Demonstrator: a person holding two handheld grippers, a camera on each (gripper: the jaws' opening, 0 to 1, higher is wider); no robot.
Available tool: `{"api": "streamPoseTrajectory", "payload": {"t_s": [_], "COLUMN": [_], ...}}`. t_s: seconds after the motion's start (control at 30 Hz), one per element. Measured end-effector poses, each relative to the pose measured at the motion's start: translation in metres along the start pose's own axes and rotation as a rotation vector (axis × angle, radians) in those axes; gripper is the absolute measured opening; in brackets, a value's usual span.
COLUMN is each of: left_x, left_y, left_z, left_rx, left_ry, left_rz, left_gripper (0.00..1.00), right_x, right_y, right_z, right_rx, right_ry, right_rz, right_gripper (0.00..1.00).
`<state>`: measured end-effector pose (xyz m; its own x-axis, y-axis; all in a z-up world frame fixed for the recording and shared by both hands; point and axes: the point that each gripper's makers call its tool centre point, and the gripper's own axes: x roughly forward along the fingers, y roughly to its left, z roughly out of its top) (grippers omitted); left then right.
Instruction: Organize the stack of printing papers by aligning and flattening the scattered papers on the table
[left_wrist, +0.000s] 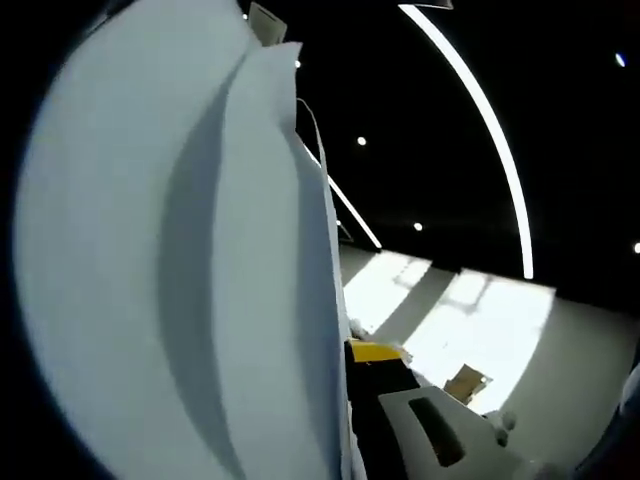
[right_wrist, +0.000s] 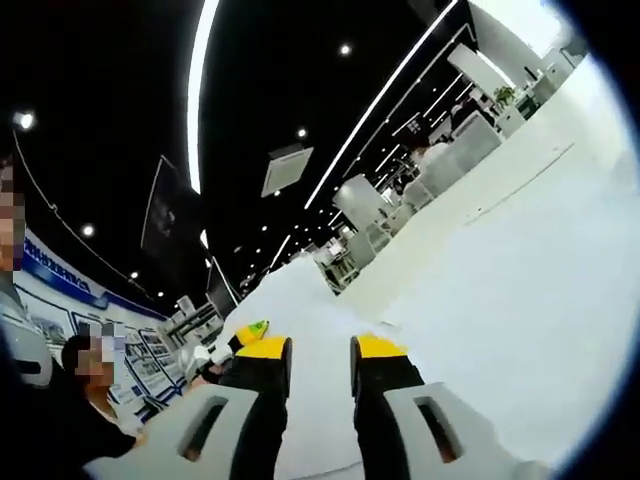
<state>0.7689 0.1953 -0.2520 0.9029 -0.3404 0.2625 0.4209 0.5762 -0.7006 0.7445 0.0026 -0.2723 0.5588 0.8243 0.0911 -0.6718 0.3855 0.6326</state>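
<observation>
The white paper stack (left_wrist: 170, 270) stands upright close to the camera in the left gripper view, its sheets bowed and their edges fanned. My left gripper (left_wrist: 325, 352) holds it. One yellow-tipped finger (left_wrist: 376, 351) presses against the sheet edges, and the paper hides the other finger. In the right gripper view the paper stack (right_wrist: 480, 300) spreads away to the right, and my right gripper (right_wrist: 322, 348) is shut on its near edge with paper filling the narrow gap. The left gripper (right_wrist: 250, 331) shows at the stack's left side.
A person in dark clothes (right_wrist: 60, 420) sits at the lower left, with display shelves (right_wrist: 150, 350) behind. A dark ceiling with long light strips (right_wrist: 200, 90) lies ahead. White counters (right_wrist: 470, 140) stand at the upper right. A bright white surface (left_wrist: 470, 320) lies beyond the left gripper.
</observation>
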Motion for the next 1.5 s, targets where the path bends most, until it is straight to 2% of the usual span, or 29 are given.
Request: {"api": "streamPoseTrajectory", "payload": {"t_s": [0.2,0.33,0.43,0.8,0.93,1.2,1.5], "left_x": [0.0,0.0,0.0,0.0,0.0,0.0,0.0], "left_y": [0.0,0.0,0.0,0.001,0.003,0.003,0.003], "left_z": [0.0,0.0,0.0,0.001,0.001,0.001,0.001], "left_rx": [-0.005,-0.005,-0.006,-0.007,-0.007,-0.008,-0.016], "left_ry": [-0.002,-0.003,-0.003,-0.004,-0.004,-0.005,-0.005], "left_rz": [0.001,0.002,0.002,0.004,0.005,0.007,0.008], "left_gripper": [0.06,0.06,0.06,0.06,0.06,0.06,0.06], "right_x": [0.0,-0.001,0.0,0.0,0.0,-0.003,-0.014], "right_y": [-0.002,-0.001,-0.001,0.001,0.001,-0.005,-0.014], "right_z": [0.003,0.003,0.002,0.0,-0.001,-0.002,0.005], "right_rx": [-0.044,-0.045,-0.056,-0.09,-0.11,-0.141,-0.154], "right_ry": [-0.017,-0.025,-0.02,-0.018,-0.013,-0.002,-0.027], "right_rz": [-0.021,-0.031,-0.043,-0.069,-0.083,-0.125,-0.177], "right_gripper": [0.37,0.54,0.62,0.86,0.9,0.9,0.9]}}
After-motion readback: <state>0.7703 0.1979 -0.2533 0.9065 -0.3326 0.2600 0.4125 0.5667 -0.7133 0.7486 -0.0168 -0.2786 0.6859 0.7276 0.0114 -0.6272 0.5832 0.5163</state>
